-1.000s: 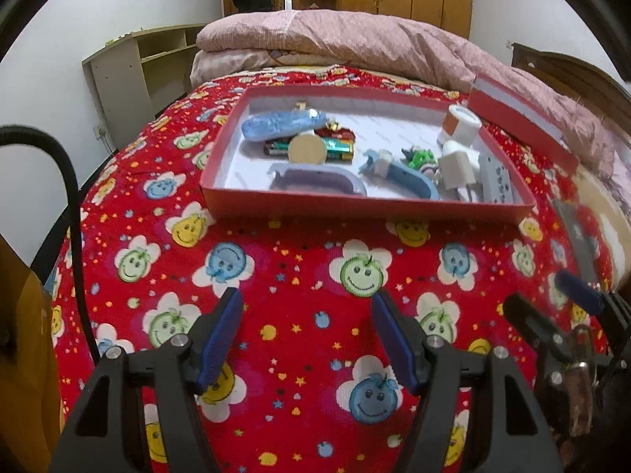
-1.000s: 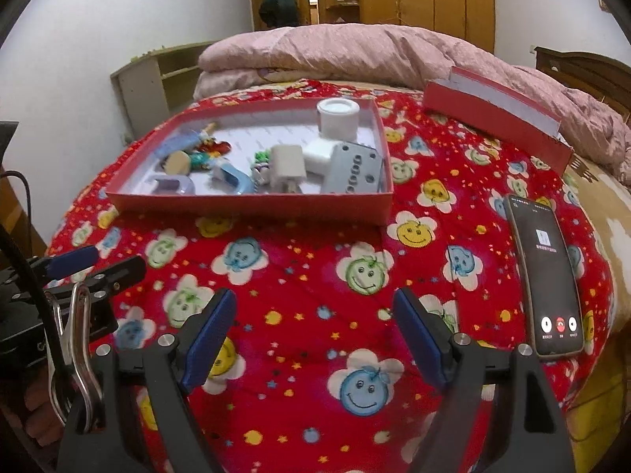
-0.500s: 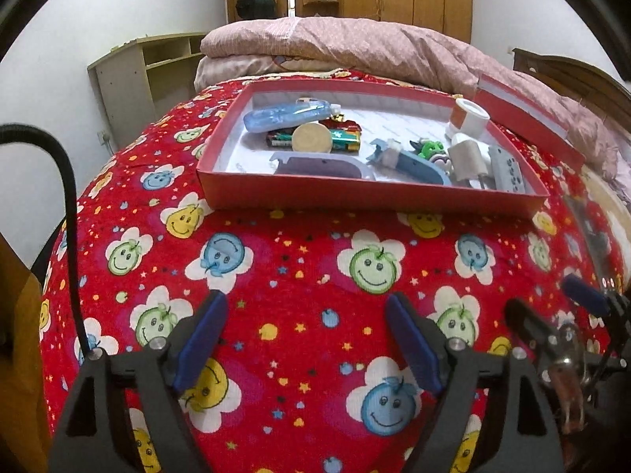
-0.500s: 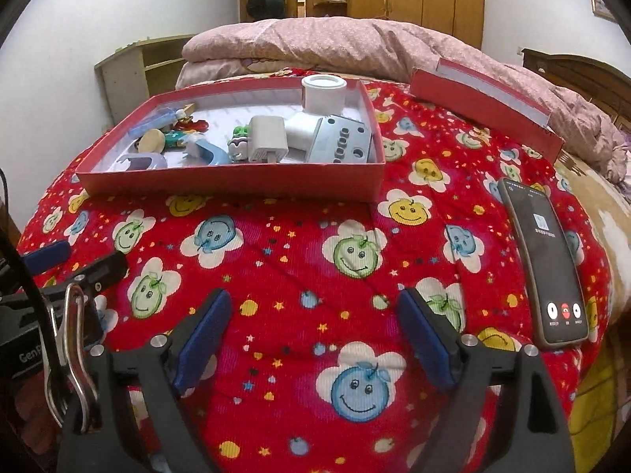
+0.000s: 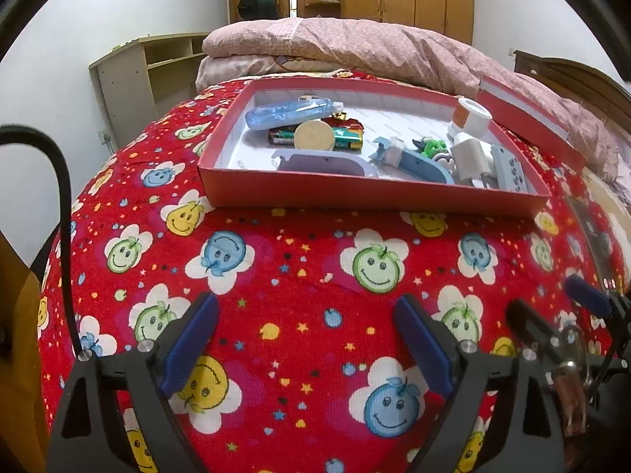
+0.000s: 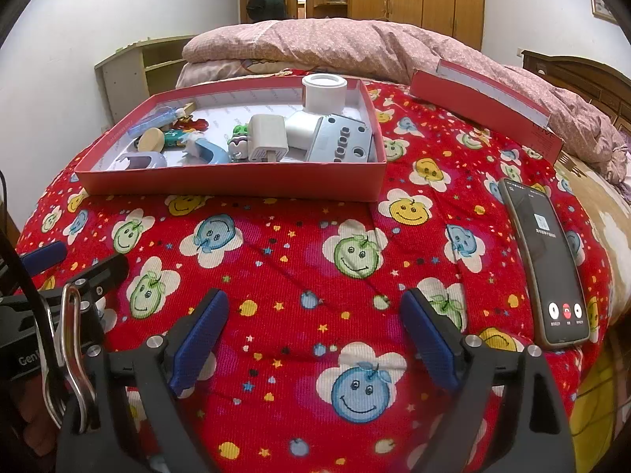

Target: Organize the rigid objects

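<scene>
1. Hovering over a bed's red smiley-flower blanket (image 5: 299, 272), the left claw (image 5: 305, 341) has its blue-padded fingers (image 5: 189, 341) spread wide, with nothing between them and nothing touching them.
2. Matching it in the right wrist view, the right claw (image 6: 315, 339) is also spread wide and holds nothing; its blue pads (image 6: 430, 339) frame only bare blanket.
3. Beyond both claws, well apart from them, a shallow red box (image 5: 370, 199) rests on the blanket and contains the small rigid objects.
4. Toward the box's left end lie a light-blue tube-shaped item (image 5: 288, 112), a green battery (image 5: 347, 138) with a round tan disc (image 5: 313, 136) leaning across it, and a lavender curved piece (image 5: 323, 161) by the front wall.
5. Near the middle sits a blue clip-like piece (image 5: 418, 161); just behind it is a small green toy (image 5: 432, 145).
6. At the right end, a white plug adapter (image 6: 268, 138), a grey block with round holes (image 6: 343, 144) and an upright white cylinder (image 6: 324, 92) crowd together, touching or nearly so.
7. Behind the box to the right, the red box lid (image 6: 485, 112) stands on edge against a pink quilt (image 6: 355, 45).
8. On the blanket to the right of the right claw, a black phone (image 6: 546, 264) lies face up, its screen lit.
</scene>
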The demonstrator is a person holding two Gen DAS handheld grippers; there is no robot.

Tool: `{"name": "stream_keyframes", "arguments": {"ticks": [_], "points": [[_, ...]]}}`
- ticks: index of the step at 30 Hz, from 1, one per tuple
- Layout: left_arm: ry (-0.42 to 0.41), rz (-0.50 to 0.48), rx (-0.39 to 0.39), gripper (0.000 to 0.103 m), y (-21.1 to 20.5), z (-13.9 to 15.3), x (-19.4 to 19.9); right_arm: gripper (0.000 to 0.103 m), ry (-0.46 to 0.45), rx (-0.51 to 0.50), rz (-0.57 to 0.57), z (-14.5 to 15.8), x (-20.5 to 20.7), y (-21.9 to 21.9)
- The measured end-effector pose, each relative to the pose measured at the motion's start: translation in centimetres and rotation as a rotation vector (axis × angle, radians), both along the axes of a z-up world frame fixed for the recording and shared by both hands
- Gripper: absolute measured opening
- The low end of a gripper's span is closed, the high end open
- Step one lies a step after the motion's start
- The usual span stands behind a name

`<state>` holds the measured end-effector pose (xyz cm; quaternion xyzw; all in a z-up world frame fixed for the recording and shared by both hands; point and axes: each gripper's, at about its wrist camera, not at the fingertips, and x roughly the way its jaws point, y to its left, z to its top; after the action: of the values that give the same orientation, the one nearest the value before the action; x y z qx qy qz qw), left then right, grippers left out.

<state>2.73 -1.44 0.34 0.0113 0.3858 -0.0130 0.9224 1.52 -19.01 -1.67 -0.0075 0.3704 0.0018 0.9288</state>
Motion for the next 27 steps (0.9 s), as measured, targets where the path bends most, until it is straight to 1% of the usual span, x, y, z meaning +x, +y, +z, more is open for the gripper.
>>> {"name": "stream_keyframes", "arguments": {"ticks": [14,27], "points": [[0.009,0.006,-0.006,0.101,0.22,-0.18,0.05,0.091,0.0,0.0,0.0,-0.01,-0.02,0.0],[0.01,0.006,-0.005,0.102,0.22,-0.23,0.02,0.091,0.0,0.0,0.0,-0.03,-0.03,-0.01]]}}
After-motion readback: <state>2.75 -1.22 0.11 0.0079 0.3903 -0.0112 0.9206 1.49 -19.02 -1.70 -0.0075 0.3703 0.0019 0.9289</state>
